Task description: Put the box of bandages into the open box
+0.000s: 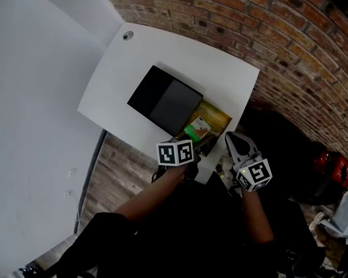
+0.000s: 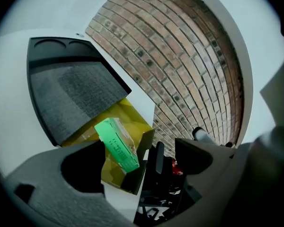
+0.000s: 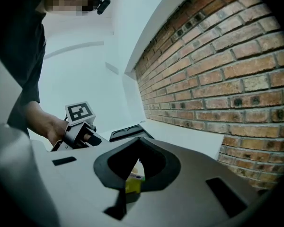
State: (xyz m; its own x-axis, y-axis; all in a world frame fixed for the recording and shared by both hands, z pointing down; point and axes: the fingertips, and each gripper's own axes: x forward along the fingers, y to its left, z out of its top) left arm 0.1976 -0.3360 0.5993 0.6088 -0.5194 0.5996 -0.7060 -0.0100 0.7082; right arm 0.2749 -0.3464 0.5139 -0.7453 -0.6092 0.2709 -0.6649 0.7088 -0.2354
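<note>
While the left gripper (image 2: 139, 149) gapes, the bandage box (image 2: 117, 145) leans end-up in the open box (image 2: 130, 115).

A white table (image 1: 220, 77) stands with one side along the brick wall (image 1: 290, 33), over a wood-plank floor (image 1: 113, 167). Straight on the top lies an open yellow box (image 1: 216, 118), close to the near edge on the wall side, and a black lid (image 1: 165, 99) lies flat beside it, one edge meeting the box and the rest reaching toward the table's middle. A small round cap (image 1: 127, 36) sits in the far corner, well apart from both
</note>
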